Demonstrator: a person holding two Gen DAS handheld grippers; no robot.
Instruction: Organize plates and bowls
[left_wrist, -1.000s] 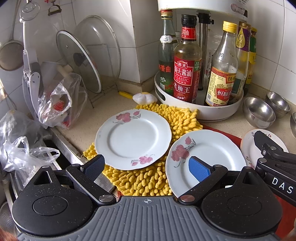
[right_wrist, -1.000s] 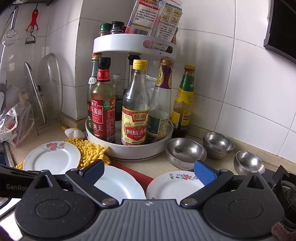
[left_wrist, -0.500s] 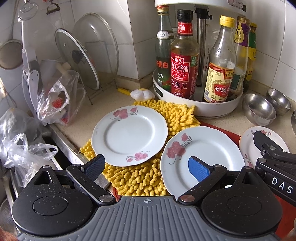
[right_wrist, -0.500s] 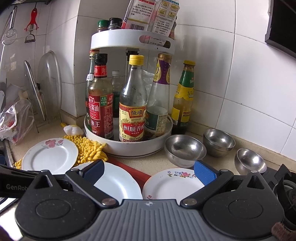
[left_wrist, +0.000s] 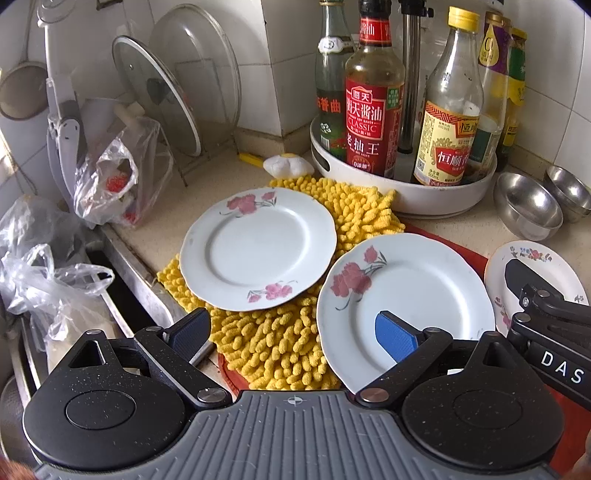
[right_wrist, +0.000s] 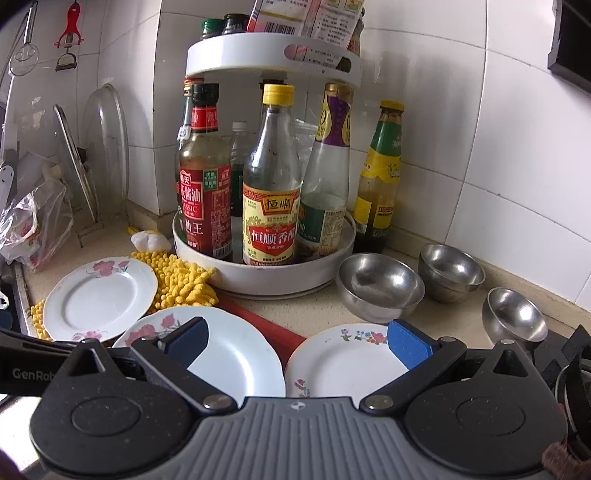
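Three white flowered plates lie on the counter: a left plate (left_wrist: 258, 247) (right_wrist: 99, 299) on a yellow mat, a middle plate (left_wrist: 406, 295) (right_wrist: 229, 354), and a smaller right plate (left_wrist: 535, 280) (right_wrist: 343, 358). Three steel bowls (right_wrist: 382, 286) (right_wrist: 451, 271) (right_wrist: 515, 317) sit to the right of them; two of them (left_wrist: 528, 205) (left_wrist: 569, 192) show in the left wrist view. My left gripper (left_wrist: 291, 332) is open and empty above the near edge of the mat. My right gripper (right_wrist: 295, 339) is open and empty, above the gap between the middle and right plates.
A white turntable rack (right_wrist: 266, 273) of sauce bottles stands at the back. The yellow chenille mat (left_wrist: 280, 339) lies under the plates. Glass pot lids (left_wrist: 177, 85) lean on a rack at left. Plastic bags (left_wrist: 118, 177) and the sink edge (left_wrist: 136, 273) are left. A stove burner (right_wrist: 576, 369) is at right.
Both grippers have moved slightly forward and lower toward the plates; the scene appears a little closer. Nothing has been grasped or shifted.
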